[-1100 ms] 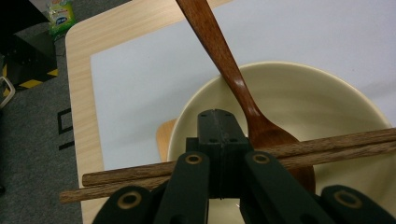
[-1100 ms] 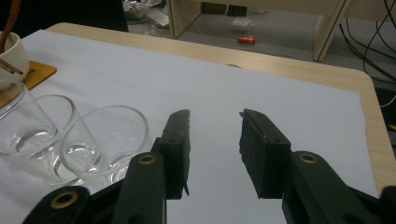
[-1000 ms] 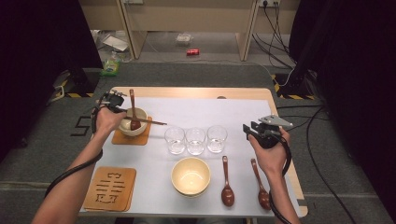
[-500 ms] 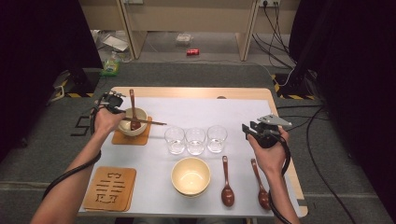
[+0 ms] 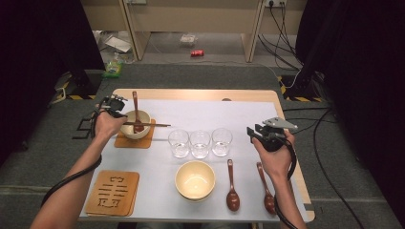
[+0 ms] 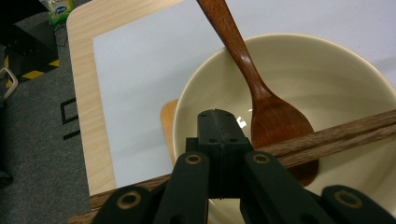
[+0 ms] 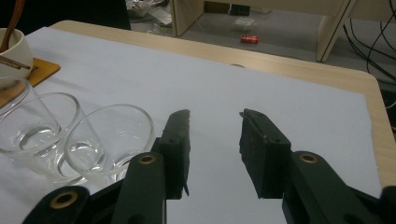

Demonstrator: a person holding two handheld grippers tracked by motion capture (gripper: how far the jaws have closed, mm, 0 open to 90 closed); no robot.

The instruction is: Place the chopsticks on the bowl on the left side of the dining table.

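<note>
Brown chopsticks level across cream bowl, wooden spoon leaning inside

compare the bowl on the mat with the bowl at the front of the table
The bowl on the mat sits on a wooden mat, has a spoon standing in it and chopsticks across its rim. The front bowl rests on the bare table sheet and is empty. Both are cream and round.

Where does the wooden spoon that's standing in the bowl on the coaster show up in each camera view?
High view: the wooden spoon stands upper left, leaning in the bowl.
Left gripper view: it runs from top centre down into the bowl, bowl-end at centre.
Right gripper view: its handle shows at the top left corner.
Shared landmark: the chopsticks across the bowl's rim.
</note>
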